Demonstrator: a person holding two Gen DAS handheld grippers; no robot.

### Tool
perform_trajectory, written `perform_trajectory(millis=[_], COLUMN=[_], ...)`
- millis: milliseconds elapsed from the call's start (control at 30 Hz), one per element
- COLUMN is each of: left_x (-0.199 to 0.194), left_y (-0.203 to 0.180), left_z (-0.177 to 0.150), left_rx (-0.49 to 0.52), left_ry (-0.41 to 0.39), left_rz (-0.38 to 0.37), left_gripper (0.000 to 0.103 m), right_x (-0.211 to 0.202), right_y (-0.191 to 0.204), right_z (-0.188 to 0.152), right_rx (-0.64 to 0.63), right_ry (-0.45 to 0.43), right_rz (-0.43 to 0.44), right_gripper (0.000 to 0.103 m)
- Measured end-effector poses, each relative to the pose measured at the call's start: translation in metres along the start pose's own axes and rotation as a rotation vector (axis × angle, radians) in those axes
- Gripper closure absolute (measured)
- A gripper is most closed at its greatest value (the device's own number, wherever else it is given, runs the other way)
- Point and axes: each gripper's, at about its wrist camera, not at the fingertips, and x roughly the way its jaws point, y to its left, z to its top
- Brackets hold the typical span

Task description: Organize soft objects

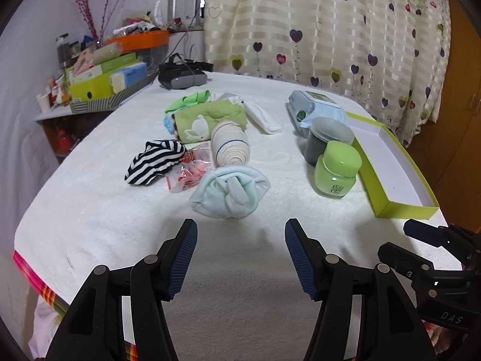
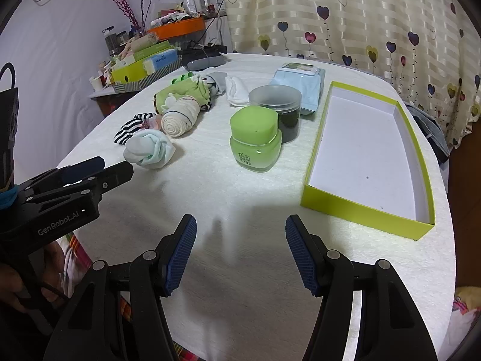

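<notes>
Left gripper [image 1: 240,255]: held low over the near edge of the white terry-cloth table cover [image 1: 90,210]; blue ribbed pads [image 1: 183,258] spread wide, nothing between them. Aimed at 12 o'clock, presumably lined up on the nearest bundle.

Right gripper [image 2: 240,252]: likewise spread wide and empty, hovering above bare cloth; the open box lies at its 2 o'clock, judged the likely drop point.

Pale blue rolled sock bundle [image 1: 230,191]: nearest soft item, just ahead of the left gripper. Knit, plump, folded in on itself; judged easy to pinch, likely to squash.

Cream ribbed roll with thin blue stripe [image 1: 230,144]: cylinder lying on its side at 12 o'clock beyond the blue bundle, spiral end facing the camera.

Black-and-white striped fabric [image 1: 156,161]: crumpled, loose, at 11 o'clock.

Clear plastic packet with pink-red contents [image 1: 188,171]: crinkled, between the striped fabric and the cream roll.

Green padded cloth pouch with white flower motif [image 1: 207,120]: behind the cream roll, touching it.

Lime-green lidded glossy jar [image 1: 336,168]: rigid, upright, at 1 o'clock; a frosted dark jar with grey lid [image 1: 326,138] stands just behind.

Shallow lime-green cardboard box with white lining [image 2: 369,150]: empty, apart from the soft pile.

Stage: judged the start; all soft items are out of the box.
</notes>
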Motion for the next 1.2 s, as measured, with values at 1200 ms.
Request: perform_trajectory(millis=[1200], left_x=[-0.002], left_y=[0.012], left_z=[0.003], left_rx=[-0.036], left_ry=[-0.018], left_rz=[0.012], left_gripper=[0.042], right_x=[-0.001], right_y=[0.001], right_z=[0.003], right_rx=[-0.003], right_ry=[-0.007], right_rz=[0.04], right_gripper=[0.04])
